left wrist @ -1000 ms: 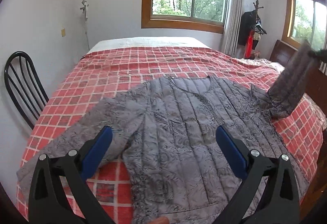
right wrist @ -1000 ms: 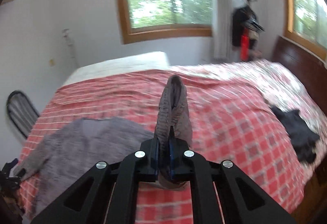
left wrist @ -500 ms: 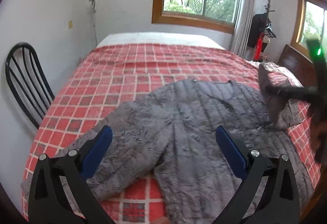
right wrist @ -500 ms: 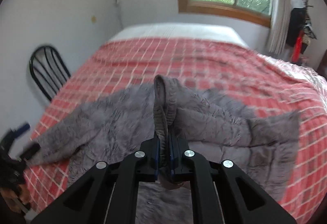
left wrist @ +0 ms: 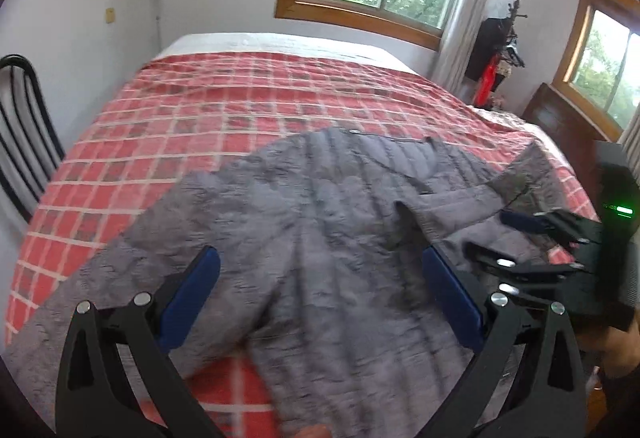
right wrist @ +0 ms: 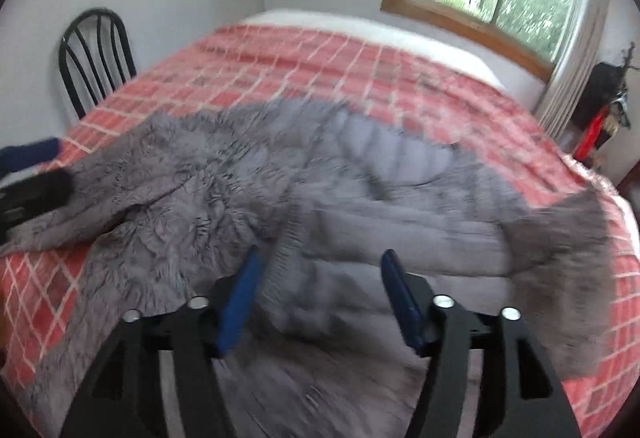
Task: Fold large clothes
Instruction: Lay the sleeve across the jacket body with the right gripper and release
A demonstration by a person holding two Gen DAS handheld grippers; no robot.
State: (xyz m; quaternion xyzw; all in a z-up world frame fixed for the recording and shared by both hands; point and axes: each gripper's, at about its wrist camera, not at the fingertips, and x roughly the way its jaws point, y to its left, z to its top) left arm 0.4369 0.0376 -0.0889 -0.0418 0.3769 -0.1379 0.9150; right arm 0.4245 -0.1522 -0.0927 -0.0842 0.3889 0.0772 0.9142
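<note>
A grey quilted jacket (left wrist: pixel 320 206) (right wrist: pixel 192 198) lies spread on the red checked bedspread (left wrist: pixel 240 110). Its right sleeve (left wrist: pixel 452 206) is folded in across the body, and the ribbed cuff (right wrist: pixel 286 238) rests just inside my right gripper's left finger. My right gripper (right wrist: pixel 322 256) (left wrist: pixel 486 232) hovers low over the jacket; its jaws are opening and the pads do not press on the cuff. My left gripper (left wrist: pixel 320 258) (right wrist: pixel 36 170) stands open over the jacket's near half, holding nothing. The left sleeve (left wrist: pixel 100 278) stretches out towards the bed's near left corner.
A black metal chair (left wrist: pixel 20 126) (right wrist: pixel 96 54) stands against the bed's left side. A dark wooden headboard (left wrist: pixel 560 114) and a coat stand (left wrist: pixel 500 50) are at the far right under the windows. A hand (left wrist: pixel 616 342) holds the right gripper.
My right gripper swung the sleeve down and leftwards across the jacket, then opened and let the cuff go. My left gripper drifted a little lower and forward, still open.
</note>
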